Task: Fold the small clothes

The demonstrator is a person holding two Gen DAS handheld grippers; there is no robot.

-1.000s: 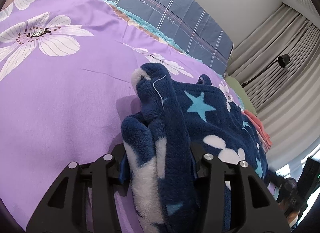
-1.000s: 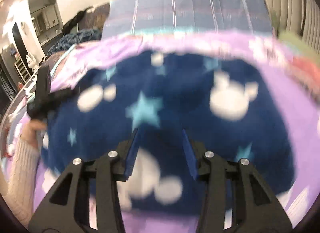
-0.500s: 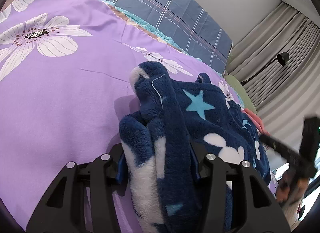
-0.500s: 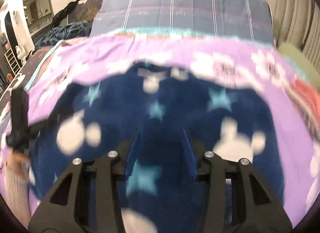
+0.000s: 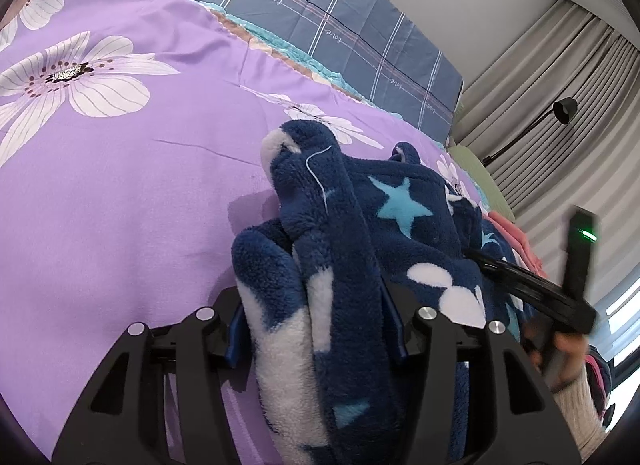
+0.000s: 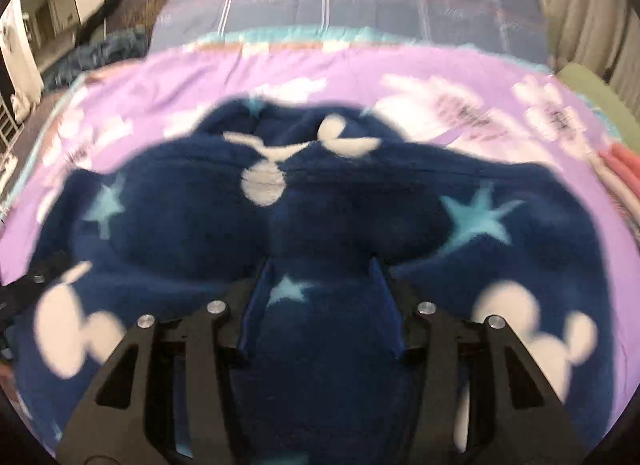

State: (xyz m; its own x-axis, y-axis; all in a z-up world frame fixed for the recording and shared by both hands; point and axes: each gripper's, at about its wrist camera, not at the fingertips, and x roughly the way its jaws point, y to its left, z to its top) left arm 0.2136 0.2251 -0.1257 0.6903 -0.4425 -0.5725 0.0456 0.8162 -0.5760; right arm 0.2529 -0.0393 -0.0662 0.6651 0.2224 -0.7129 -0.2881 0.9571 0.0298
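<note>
A navy fleece garment (image 5: 404, 225) with light-blue stars and white mouse-head shapes lies bunched on the purple flowered bedspread (image 5: 120, 193). My left gripper (image 5: 314, 305) has a thick fold of it between its pads, and its jaws are opening. The fleece still fills the gap and touches both pads. In the blurred right wrist view, my right gripper (image 6: 318, 277) has a fold of the same garment (image 6: 328, 225) filling its opening jaws. The right gripper's black body (image 5: 532, 289) and the person's hand (image 5: 560, 349) show at the right of the left wrist view.
A blue plaid pillow (image 5: 328, 13) lies at the head of the bed. Pink folded cloth (image 5: 516, 237) and a green item (image 5: 476, 169) sit beyond the garment by the grey curtains (image 5: 560, 77). A black lamp (image 5: 562, 111) stands there. A dark blanket (image 6: 100, 53) lies far left.
The right gripper moved across the garment with its fold and has come into the left wrist view at the right. Both grippers' jaws have widened a little. The left gripper stayed put.
</note>
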